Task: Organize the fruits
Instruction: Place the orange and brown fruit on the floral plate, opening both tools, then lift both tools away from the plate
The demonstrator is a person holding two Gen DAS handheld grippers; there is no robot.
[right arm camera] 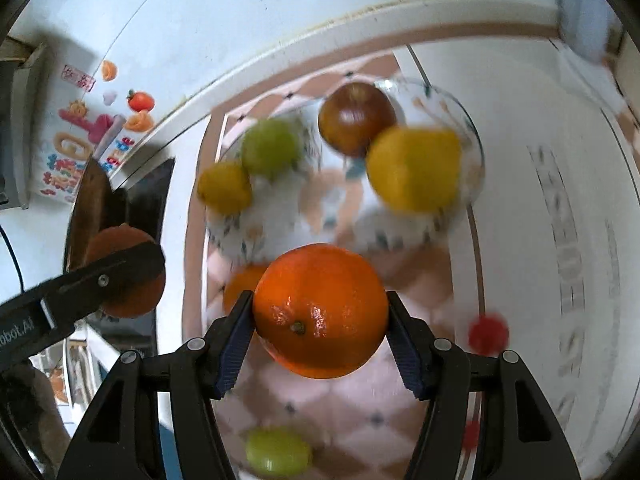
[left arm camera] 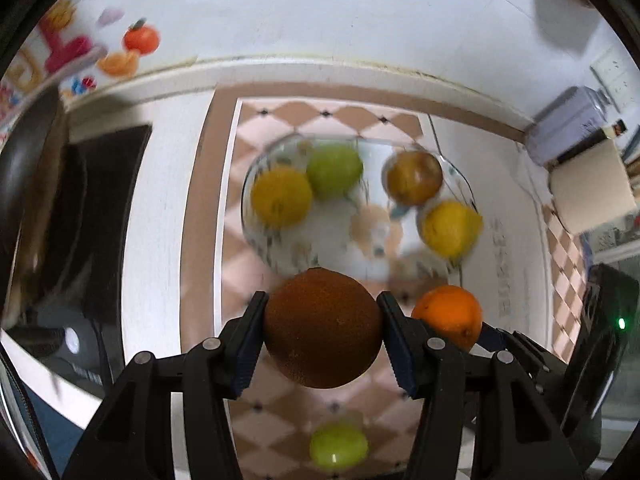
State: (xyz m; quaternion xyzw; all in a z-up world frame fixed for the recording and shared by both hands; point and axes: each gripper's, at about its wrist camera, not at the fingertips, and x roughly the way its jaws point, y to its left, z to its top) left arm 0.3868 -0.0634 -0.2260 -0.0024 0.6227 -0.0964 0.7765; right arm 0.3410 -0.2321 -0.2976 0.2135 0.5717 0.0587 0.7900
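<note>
Seen from the left wrist camera, the left gripper (left arm camera: 322, 330) clamped a dark brown round fruit (left arm camera: 322, 328) between its two fingers, held above a counter mat (left arm camera: 276, 404) patterned with pink and tan diamonds. Beyond it lay two glass plates, blurred: the left plate (left arm camera: 260, 240) carried a yellow fruit (left arm camera: 281, 195) touching a green pear (left arm camera: 334, 169), while the right plate (left arm camera: 460, 178) held a brownish apple (left arm camera: 414, 176) and, just beside it, a lemon (left arm camera: 451, 227). An orange (left arm camera: 448, 316) showed just to the right of the left gripper, gripped by a second tool whose fingers were mostly hidden. A green fruit (left arm camera: 338, 449) rested on the mat near the bottom edge. A dark stovetop (left arm camera: 96, 216) sat at the left, and a boxy container (left arm camera: 562, 128) stood at the far right by the wall. From the right wrist camera, the right gripper (right arm camera: 321, 322) held the orange (right arm camera: 321, 310) firmly between its blue-padded fingers, over the same mat (right arm camera: 360, 400). Behind it, the brownish apple (right arm camera: 356, 116) and the lemon (right arm camera: 414, 168) touched each other on the right plate (right arm camera: 470, 128), and the green pear (right arm camera: 270, 148) and yellow fruit (right arm camera: 224, 188) sat together on the left plate (right arm camera: 248, 236). The green fruit (right arm camera: 278, 456) lay low on the mat; a small red object (right arm camera: 488, 334), too blurred to identify, sat to the right. At far left, the left gripper's arm crossed the brown fruit (right arm camera: 128, 300).
</note>
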